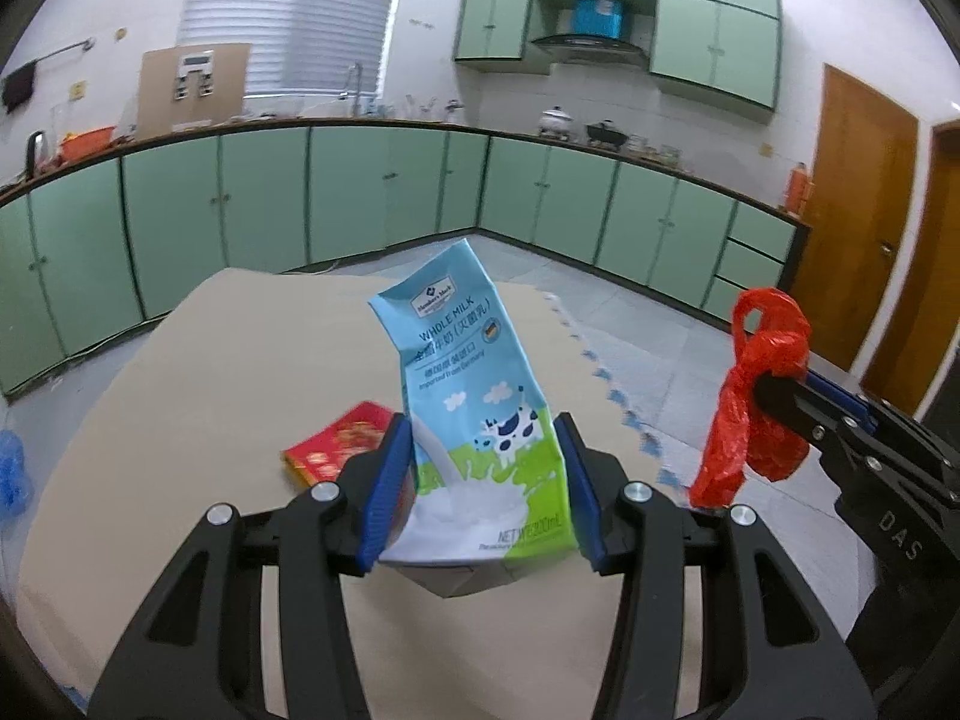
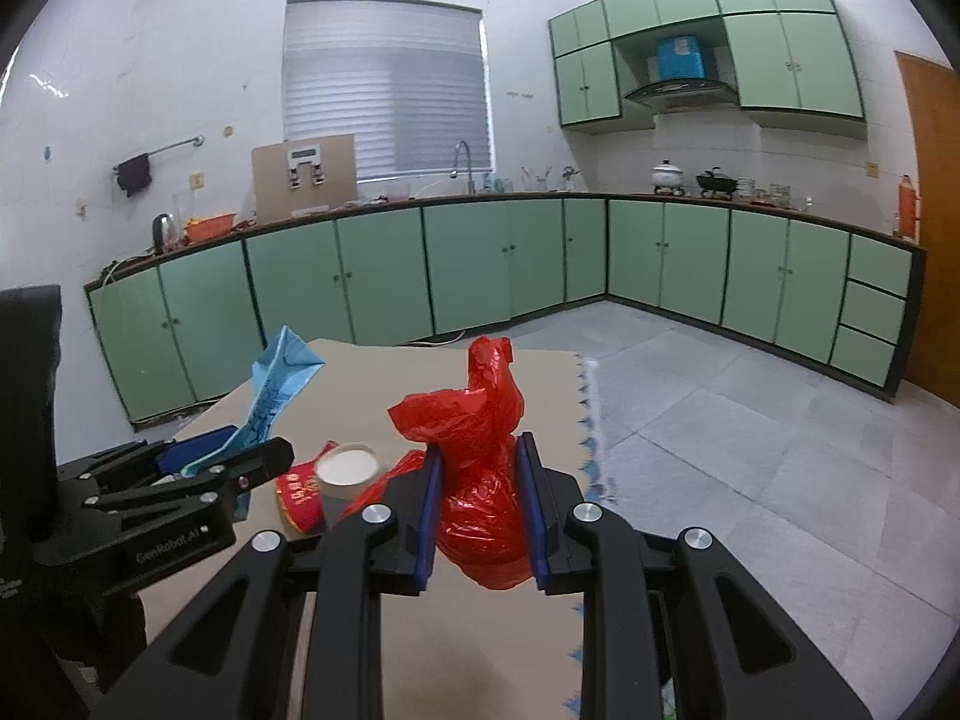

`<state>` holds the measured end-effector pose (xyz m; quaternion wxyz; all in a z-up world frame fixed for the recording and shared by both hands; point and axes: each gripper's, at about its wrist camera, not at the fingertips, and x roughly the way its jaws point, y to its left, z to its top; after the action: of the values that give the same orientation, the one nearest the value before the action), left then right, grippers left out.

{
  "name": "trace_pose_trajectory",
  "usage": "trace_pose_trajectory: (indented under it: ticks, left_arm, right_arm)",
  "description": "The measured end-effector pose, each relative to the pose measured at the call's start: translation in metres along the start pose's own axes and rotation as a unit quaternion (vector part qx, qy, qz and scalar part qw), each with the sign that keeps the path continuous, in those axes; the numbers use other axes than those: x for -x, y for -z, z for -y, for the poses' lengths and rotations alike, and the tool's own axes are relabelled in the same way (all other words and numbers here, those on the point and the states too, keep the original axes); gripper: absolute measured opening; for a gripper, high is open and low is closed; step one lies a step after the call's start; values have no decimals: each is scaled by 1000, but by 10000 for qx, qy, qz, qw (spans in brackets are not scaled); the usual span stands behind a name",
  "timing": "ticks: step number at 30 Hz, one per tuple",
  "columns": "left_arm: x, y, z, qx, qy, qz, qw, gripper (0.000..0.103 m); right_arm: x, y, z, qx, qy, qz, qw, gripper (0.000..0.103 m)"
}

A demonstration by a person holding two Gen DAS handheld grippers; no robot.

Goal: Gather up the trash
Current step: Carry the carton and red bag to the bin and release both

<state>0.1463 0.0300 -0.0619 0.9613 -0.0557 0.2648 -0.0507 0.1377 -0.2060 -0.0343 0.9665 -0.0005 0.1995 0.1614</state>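
Note:
My left gripper is shut on a crumpled blue and green milk carton and holds it upright above the cardboard-covered table. The carton also shows in the right wrist view. My right gripper is shut on a red plastic bag, held above the table's right part; the bag also shows in the left wrist view. A red packet lies on the table behind the left gripper. A white paper cup stands beside the packet.
The table's right edge borders a foam floor mat and grey tiled floor. Green cabinets line the far walls. A blue plastic item lies off the table at the left. A wooden door stands at right.

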Motion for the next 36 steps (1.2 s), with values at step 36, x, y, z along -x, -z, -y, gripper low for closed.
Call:
trace_pose_trajectory:
  ticks: [36]
  left_arm:
    - [-77, 67, 201, -1194, 1963, -622, 9713, 17]
  right_arm:
    - [49, 74, 180, -958, 1625, -451, 9810, 23]
